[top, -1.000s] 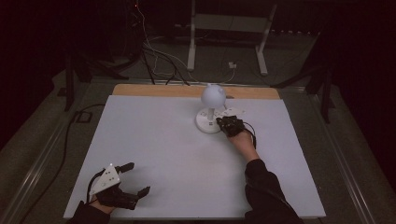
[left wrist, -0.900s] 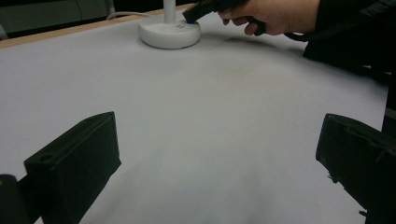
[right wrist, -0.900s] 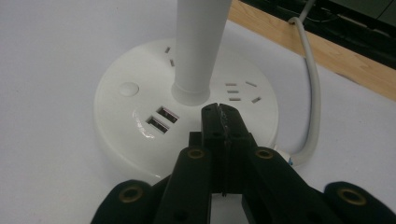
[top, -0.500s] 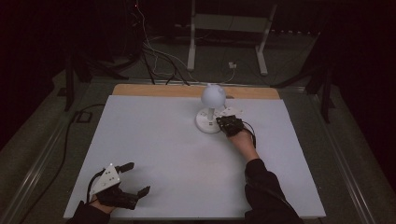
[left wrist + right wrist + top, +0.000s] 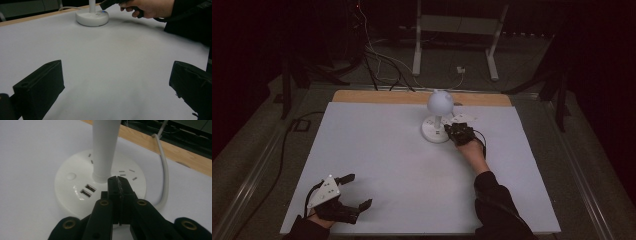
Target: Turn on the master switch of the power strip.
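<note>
White surface [image 5: 377,165] with a bare wooden strip along its far edge. A small white lamp [image 5: 438,117] stands near the middle of that far edge — round flat base, slim upright stem, globe head on top.

The lamp base [image 5: 75,192] seen from the right gripper view: a round button, two USB slots side by side, several pairs of small socket slits around the stem [image 5: 103,147]. A white cord [image 5: 163,172] leaves the far side of the base and runs off over the wooden strip.

Right claw [image 5: 451,129] — at the lamp, on the base's right side in the high view, held by the person's right hand [image 5: 469,147] with a dark sleeve behind it. Its jaws are pressed together with nothing between them; in the right gripper view the closed tips sit over the top of the base, just in front of the stem. Whether the tips touch the base I cannot tell.

Left claw [image 5: 357,192] — near the surface's near left corner, well apart from the lamp. Jaws spread wide, nothing between them, white surface showing in the gap. A grey three-cornered plate sits on top of it.

From the left gripper view, the lamp base [image 5: 92,17] and the right hand [image 5: 147,7] show far across the surface.
</note>
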{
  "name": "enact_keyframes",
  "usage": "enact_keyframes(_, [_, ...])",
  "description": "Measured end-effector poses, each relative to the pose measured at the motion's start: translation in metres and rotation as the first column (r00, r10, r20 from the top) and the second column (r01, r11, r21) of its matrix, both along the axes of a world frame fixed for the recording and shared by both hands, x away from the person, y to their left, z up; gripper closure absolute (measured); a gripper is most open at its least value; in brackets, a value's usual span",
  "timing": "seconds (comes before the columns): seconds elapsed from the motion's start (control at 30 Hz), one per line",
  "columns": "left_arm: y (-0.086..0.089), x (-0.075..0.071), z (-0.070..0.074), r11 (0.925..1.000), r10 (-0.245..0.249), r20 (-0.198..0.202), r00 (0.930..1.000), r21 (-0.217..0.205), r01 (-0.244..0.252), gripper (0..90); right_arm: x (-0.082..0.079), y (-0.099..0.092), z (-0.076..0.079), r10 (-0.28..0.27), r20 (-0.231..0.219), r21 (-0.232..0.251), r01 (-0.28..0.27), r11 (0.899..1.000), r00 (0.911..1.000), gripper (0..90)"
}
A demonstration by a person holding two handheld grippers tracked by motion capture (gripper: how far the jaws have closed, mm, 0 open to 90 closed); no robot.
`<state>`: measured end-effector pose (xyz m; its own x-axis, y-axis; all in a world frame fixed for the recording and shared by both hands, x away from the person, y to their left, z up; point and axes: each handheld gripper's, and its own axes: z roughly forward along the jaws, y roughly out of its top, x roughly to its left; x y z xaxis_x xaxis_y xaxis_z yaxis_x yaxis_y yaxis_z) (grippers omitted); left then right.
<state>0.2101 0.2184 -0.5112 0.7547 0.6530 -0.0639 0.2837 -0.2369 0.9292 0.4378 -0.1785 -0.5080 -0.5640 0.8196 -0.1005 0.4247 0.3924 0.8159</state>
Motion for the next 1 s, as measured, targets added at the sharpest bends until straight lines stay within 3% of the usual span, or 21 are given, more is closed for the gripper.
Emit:
enact_keyframes(0.4, [0.0, 0.0, 0.0, 1.0, 0.0, 0.0, 1.0, -0.005, 0.0, 0.2, -0.006, -0.001, 0.008, 0.071, -0.047, 0.054, -0.069, 0.996, 0.9963, 64.4])
enact_keyframes(0.57, [0.0, 0.0, 0.0, 1.0, 0.0, 0.002, 1.0, -0.003, 0.0, 0.2, -0.008, -0.001, 0.011, 0.068, -0.049, 0.075, -0.065, 0.995, 0.9965, 55.5])
enact_keyframes(0.73, [0.001, 0.0, 0.0, 1.0, 0.001, -0.001, 1.0, -0.003, -0.001, 0.2, -0.01, -0.002, 0.014, 0.085, -0.077, 0.101, -0.077, 0.992, 0.9934, 29.9])
enact_keyframes(0.8, [0.001, 0.0, 0.0, 1.0, 0.002, -0.002, 1.0, -0.003, -0.002, 0.2, -0.01, -0.002, 0.015, 0.112, -0.1, 0.109, -0.101, 0.989, 0.9887, 15.7])
enact_keyframes(1.0, [0.001, 0.001, 0.0, 1.0, 0.004, -0.002, 1.0, -0.005, -0.004, 0.2, -0.014, -0.002, 0.018, 0.167, -0.136, 0.099, -0.154, 0.983, 0.9766, 0.1])
